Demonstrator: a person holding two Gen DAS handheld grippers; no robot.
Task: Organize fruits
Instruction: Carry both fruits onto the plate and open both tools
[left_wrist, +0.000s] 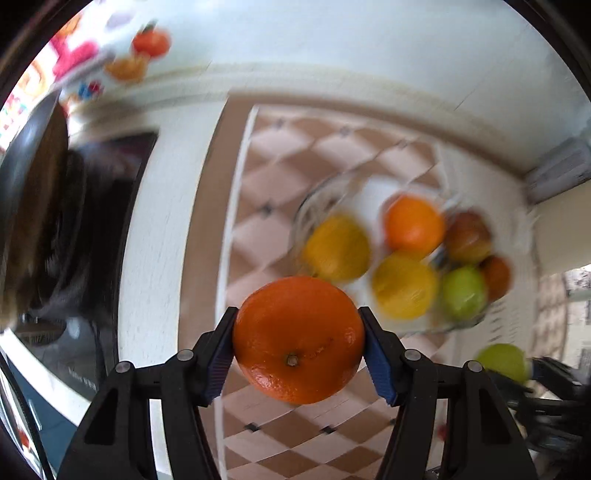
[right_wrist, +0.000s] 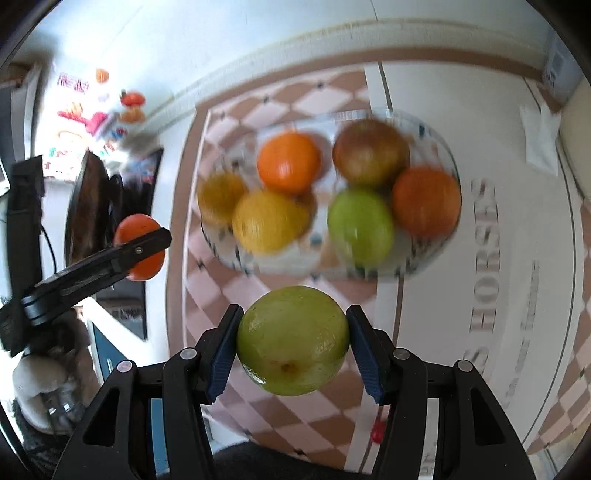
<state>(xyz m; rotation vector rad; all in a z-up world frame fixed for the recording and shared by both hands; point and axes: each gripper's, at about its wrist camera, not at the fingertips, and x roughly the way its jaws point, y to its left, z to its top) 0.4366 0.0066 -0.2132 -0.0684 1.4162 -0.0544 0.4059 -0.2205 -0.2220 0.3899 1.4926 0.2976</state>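
My left gripper (left_wrist: 298, 341) is shut on an orange (left_wrist: 298, 339), held in the air above the checkered tablecloth; the orange also shows in the right wrist view (right_wrist: 139, 246). My right gripper (right_wrist: 293, 341) is shut on a green apple (right_wrist: 292, 339), which also shows at the lower right of the left wrist view (left_wrist: 503, 362). Ahead of both stands a glass bowl (right_wrist: 447, 221) with several fruits: lemons (right_wrist: 267, 220), an orange (right_wrist: 289, 162), a green apple (right_wrist: 360, 226), a brownish apple (right_wrist: 369, 151) and another orange (right_wrist: 426, 201). The bowl also shows in the left wrist view (left_wrist: 306, 206).
The pink and brown checkered tablecloth (right_wrist: 284, 99) covers the table, with a white printed mat (right_wrist: 517, 258) to the right. A dark screen (left_wrist: 92, 240) and a sticker-covered white surface (left_wrist: 85, 55) lie at the left. A folded white paper (right_wrist: 539, 136) lies at far right.
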